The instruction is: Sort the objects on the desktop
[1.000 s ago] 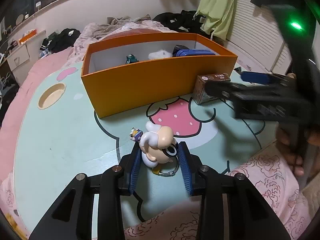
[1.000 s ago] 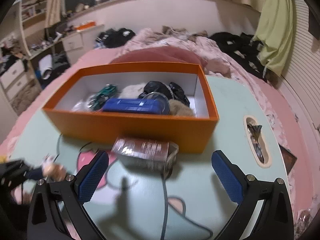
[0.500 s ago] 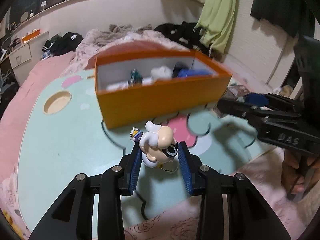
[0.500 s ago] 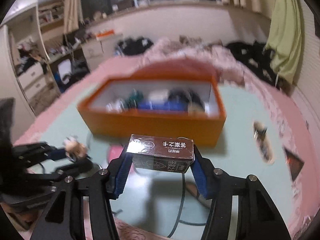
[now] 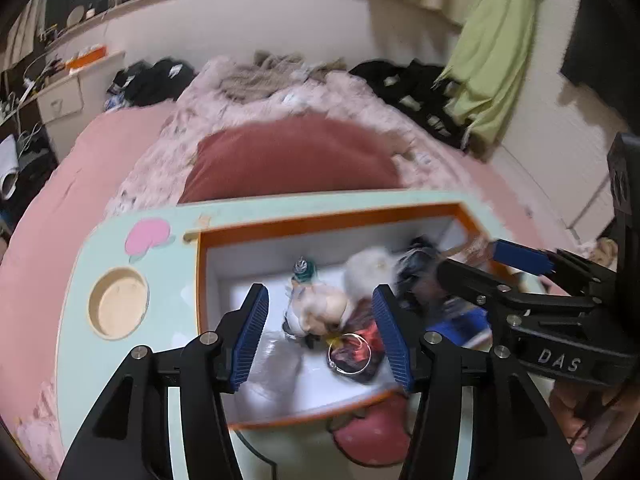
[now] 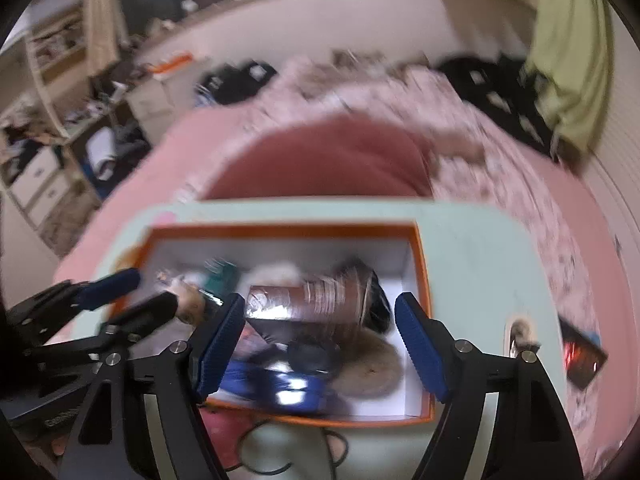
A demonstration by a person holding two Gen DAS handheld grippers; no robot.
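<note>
Through my left wrist camera, my left hand-held gripper (image 5: 320,336) is hovering over the orange box (image 5: 336,216) on the mint bench (image 5: 132,276), its jaws opening; the small figurine (image 5: 318,310) is lying loose between them inside the box, no pad touching it. My right hand-held gripper (image 5: 484,264) is reaching in from three o'clock. Through my right wrist camera, its jaws are opening too, and the brown carton (image 6: 308,300) is sitting blurred between them, untouched, over the clutter in the box.

Right gripper (image 6: 320,344), fingers opening, brown carton (image 6: 308,304) loose above orange box (image 6: 422,280).
</note>
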